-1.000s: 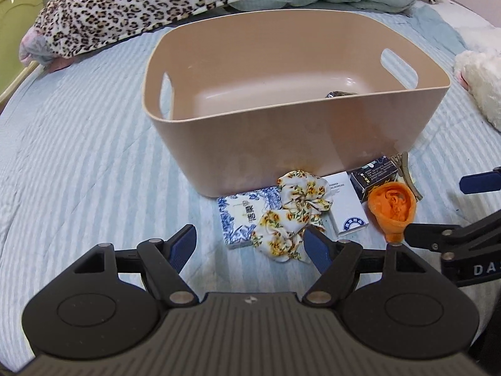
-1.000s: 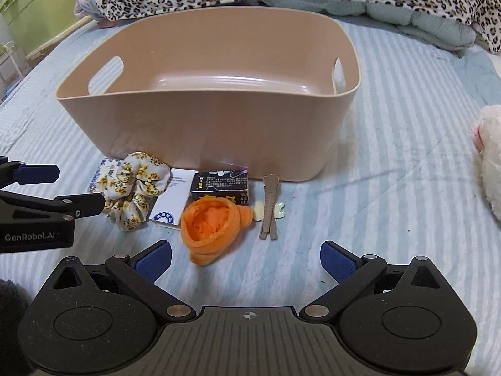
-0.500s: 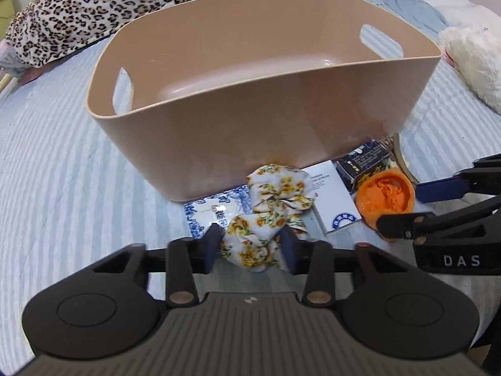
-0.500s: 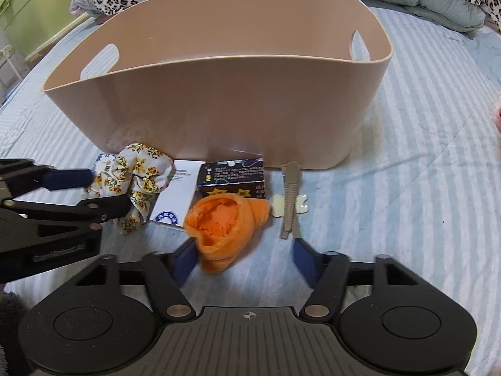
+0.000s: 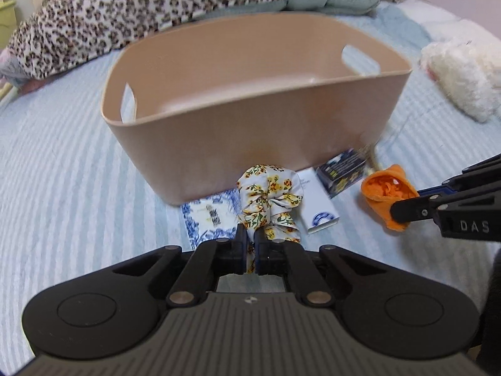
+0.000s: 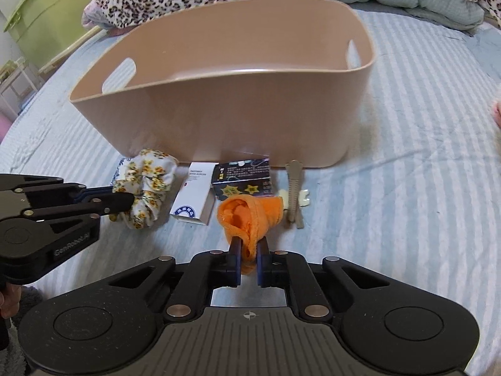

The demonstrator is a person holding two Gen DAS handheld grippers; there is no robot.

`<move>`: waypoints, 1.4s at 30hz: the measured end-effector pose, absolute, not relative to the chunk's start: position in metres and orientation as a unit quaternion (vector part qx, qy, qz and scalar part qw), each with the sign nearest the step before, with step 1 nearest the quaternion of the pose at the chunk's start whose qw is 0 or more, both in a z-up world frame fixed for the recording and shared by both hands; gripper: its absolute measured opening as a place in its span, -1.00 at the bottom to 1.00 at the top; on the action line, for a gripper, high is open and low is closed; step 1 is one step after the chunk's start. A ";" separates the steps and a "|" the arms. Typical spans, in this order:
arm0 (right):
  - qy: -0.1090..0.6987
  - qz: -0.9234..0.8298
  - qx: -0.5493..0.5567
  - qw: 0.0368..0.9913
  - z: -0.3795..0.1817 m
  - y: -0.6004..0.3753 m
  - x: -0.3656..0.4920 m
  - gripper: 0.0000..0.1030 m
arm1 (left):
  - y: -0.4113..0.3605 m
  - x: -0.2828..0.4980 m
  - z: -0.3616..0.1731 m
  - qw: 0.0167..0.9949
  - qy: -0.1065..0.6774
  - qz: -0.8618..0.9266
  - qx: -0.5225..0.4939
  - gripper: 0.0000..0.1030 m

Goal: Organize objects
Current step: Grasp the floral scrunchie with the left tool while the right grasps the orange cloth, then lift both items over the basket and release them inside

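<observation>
Scene: a tan plastic bin (image 6: 219, 103) stands on a striped blue bed (image 6: 407, 188), with small items lined up along its near wall.

What changed: a second ago both claws hovered wide open above the row; half a second ago they were narrowing around their targets; now each has closed on fabric.

Left claw (image 5: 250, 250): pinched tight on the lower edge of the floral scrunchie (image 5: 267, 200), which stands bunched up from the fingers over a blue-and-white patterned packet (image 5: 206, 219).

Right claw (image 6: 249, 261): clamped on the near fold of the orange cloth (image 6: 247, 219), whose open end faces the bin.

Lifted or not: the scrunchie looks raised off the bed in the left view; for the orange cloth, the views do not settle whether it has left the sheet.

Left behind: a white box (image 6: 195, 192), a dark box with yellow stars (image 6: 242, 178) and a beige hair clip (image 6: 294, 194) lie just in front of the bin wall.

Bin contents: the visible part of the floor shows nothing; the near wall hides the rest.

Meaning for the task: two soft items appear secured at once, so the likely next step is carrying both over the near rim and releasing them inside. Three or four pieces would remain outside.

Risk: each hold is on a thin edge of limp cloth, which could slip in transit.
</observation>
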State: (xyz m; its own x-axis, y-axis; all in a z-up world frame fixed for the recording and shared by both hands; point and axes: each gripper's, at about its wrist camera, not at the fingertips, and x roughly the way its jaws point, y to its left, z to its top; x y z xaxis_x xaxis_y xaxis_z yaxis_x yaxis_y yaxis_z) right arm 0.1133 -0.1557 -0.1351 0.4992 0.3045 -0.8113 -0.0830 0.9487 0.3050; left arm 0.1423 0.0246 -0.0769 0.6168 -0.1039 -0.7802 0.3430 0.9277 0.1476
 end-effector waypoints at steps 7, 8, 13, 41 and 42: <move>0.443 0.111 0.122 0.881 -0.102 -0.175 0.098 -0.84 | 0.030 0.125 -0.043 0.910 0.378 -0.127 0.117 -0.91; 0.435 0.111 0.120 0.885 -0.095 -0.177 0.097 -0.84 | 0.032 0.123 -0.038 0.913 0.372 -0.125 0.112 -0.91; 0.392 0.117 0.115 0.905 -0.062 -0.185 0.095 -0.84 | 0.040 0.122 -0.008 0.933 0.333 -0.101 0.096 -0.91; 0.400 0.070 0.025 0.913 -0.081 -0.159 0.211 -0.84 | 0.022 0.240 -0.038 0.916 0.383 -0.049 0.110 -0.89; 0.406 0.069 0.019 0.911 -0.085 -0.157 0.211 -0.83 | 0.022 0.241 -0.042 0.913 0.389 -0.048 0.112 -0.89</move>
State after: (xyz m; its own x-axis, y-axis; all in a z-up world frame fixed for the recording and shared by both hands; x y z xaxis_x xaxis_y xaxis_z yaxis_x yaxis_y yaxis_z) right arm 0.2115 -0.1570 -0.0848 0.6604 0.1419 -0.7374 -0.1113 0.9896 0.0907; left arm 0.2407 0.0219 -0.0418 0.6935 0.0001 -0.7205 0.1739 0.9704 0.1676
